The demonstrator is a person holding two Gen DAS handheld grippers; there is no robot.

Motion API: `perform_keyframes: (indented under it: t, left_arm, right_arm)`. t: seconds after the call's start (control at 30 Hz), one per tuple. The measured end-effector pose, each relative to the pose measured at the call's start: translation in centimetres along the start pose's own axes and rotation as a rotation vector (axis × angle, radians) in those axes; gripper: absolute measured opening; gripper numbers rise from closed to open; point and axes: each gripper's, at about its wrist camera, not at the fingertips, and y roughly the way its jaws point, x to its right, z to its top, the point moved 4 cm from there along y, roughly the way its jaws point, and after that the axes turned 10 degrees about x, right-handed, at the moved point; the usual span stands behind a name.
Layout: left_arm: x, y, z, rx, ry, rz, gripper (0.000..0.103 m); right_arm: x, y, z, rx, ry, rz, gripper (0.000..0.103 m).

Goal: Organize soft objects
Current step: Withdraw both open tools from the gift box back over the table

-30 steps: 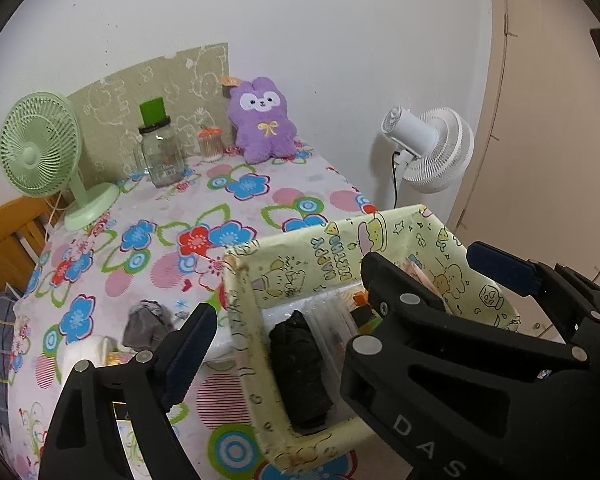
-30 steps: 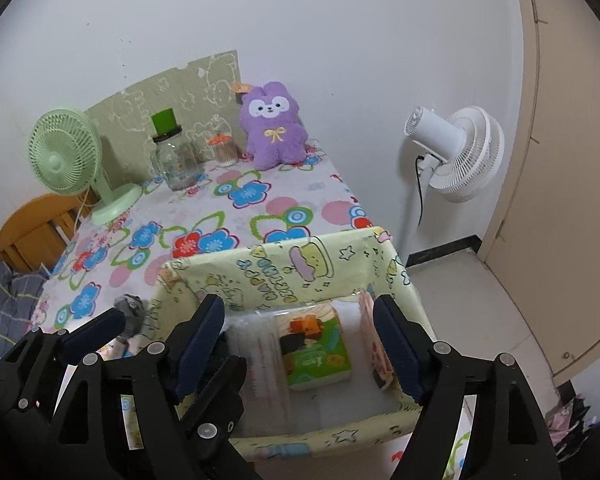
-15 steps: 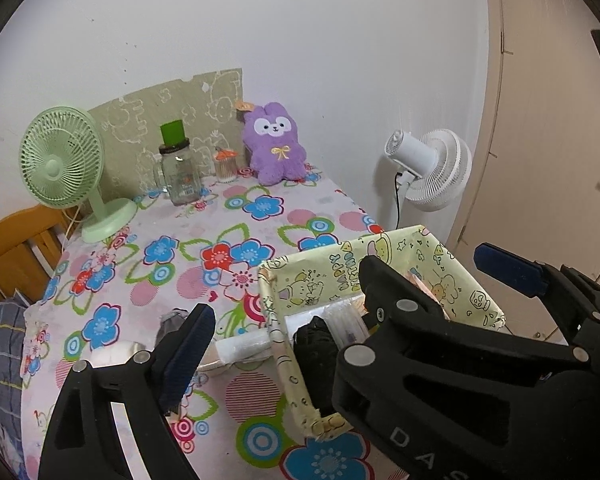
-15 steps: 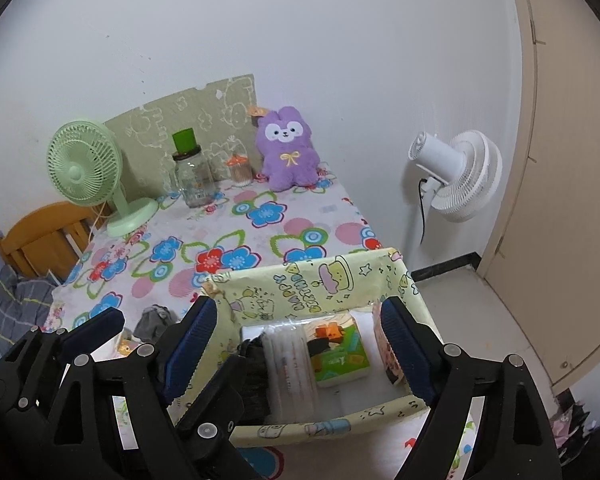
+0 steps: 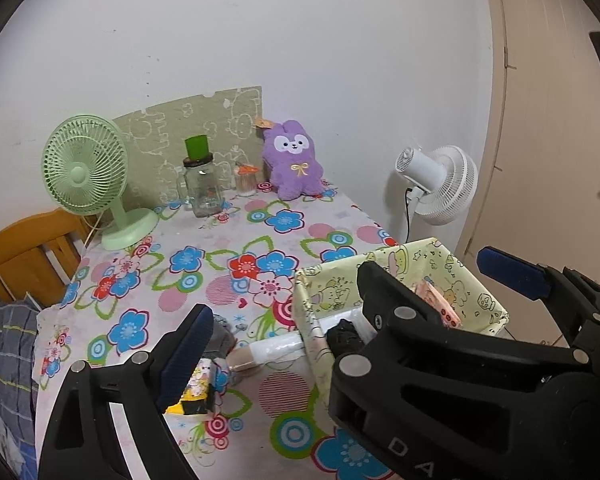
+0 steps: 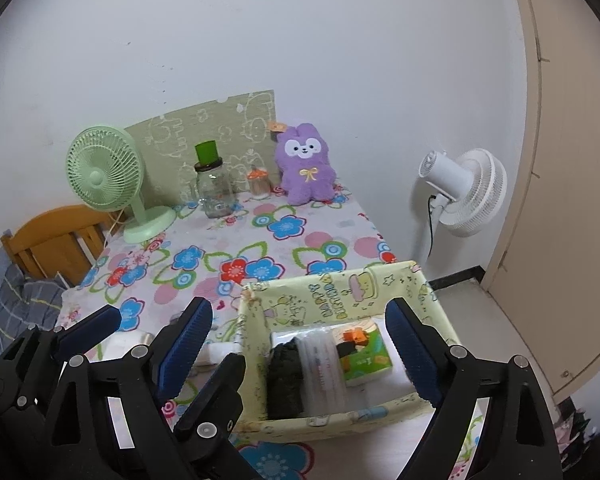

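Two claws hovering over flowered bench (image 6: pixel 260 224), both empty. Left claw (image 5: pixel 352 312) spread wide, nothing between pads. Right claw (image 6: pixel 300 348) opening, gripping nothing, yellow-green fabric box (image 6: pixel 340 292) visible below, between its fingers. Inside box: black rolled cloth (image 6: pixel 286 376), clear packet (image 6: pixel 324 368), green tissue pack (image 6: pixel 364 356). Grey cloth (image 5: pixel 220 330) lying on bench just left of box. Purple plush (image 6: pixel 306 164) upright against far wall.

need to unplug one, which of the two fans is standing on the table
The green fan, its base resting on the flowered cloth. The white fan stands beyond the table's edge, by the door.
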Motion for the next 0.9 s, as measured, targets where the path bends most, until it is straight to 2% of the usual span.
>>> perform_keyframes:
  t: [0.9]
  left_arm:
    - [-6.8,-1.4,-2.0,-0.003,-0.045,0.068,0.094]
  right_arm:
    - [-7.2,0.7,-1.5,-0.001,-0.033,0.093,0.090]
